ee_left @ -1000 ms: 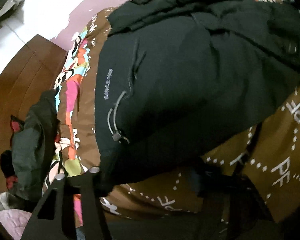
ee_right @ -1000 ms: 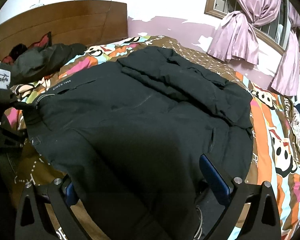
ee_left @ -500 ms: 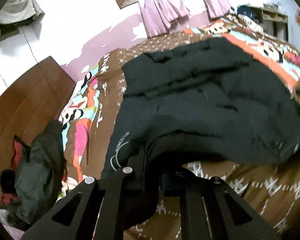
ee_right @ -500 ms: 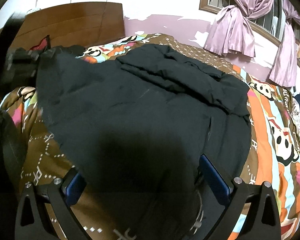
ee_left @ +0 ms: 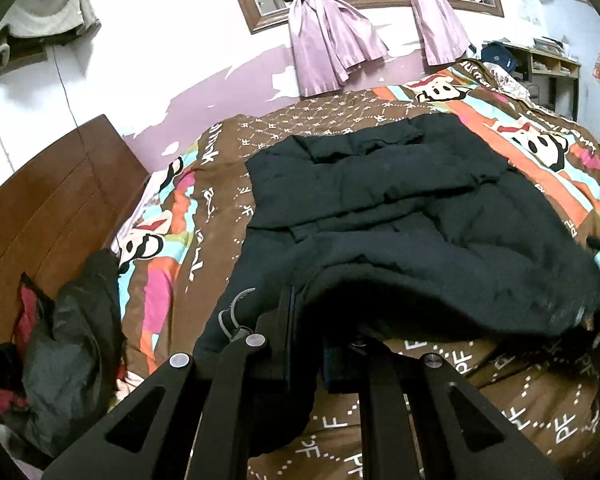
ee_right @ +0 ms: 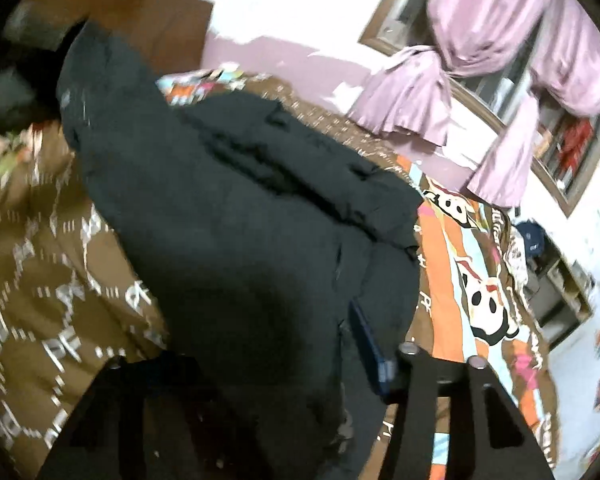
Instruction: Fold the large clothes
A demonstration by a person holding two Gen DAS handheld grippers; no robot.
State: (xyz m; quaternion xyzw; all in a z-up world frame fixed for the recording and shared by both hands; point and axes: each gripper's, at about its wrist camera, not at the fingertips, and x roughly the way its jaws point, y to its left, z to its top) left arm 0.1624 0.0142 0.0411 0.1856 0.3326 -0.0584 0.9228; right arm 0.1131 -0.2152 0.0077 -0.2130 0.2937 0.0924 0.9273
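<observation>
Folding barely begun: left gripper (ee_left: pixel 306 344) clamps the jacket (ee_left: pixel 400 216) hem, raised off the bed (ee_left: pixel 332 120); right gripper (ee_right: pixel 260 360) closing over hem; main folds remain

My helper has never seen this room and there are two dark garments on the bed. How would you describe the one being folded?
On the bed's brown patterned bedspread, below the window with pink curtains, a large black jacket lies spread across the middle. The other dark garment is a crumpled heap with red lining by the wooden headboard; the jacket is far bigger, with a grey drawcord at its hem.
</observation>
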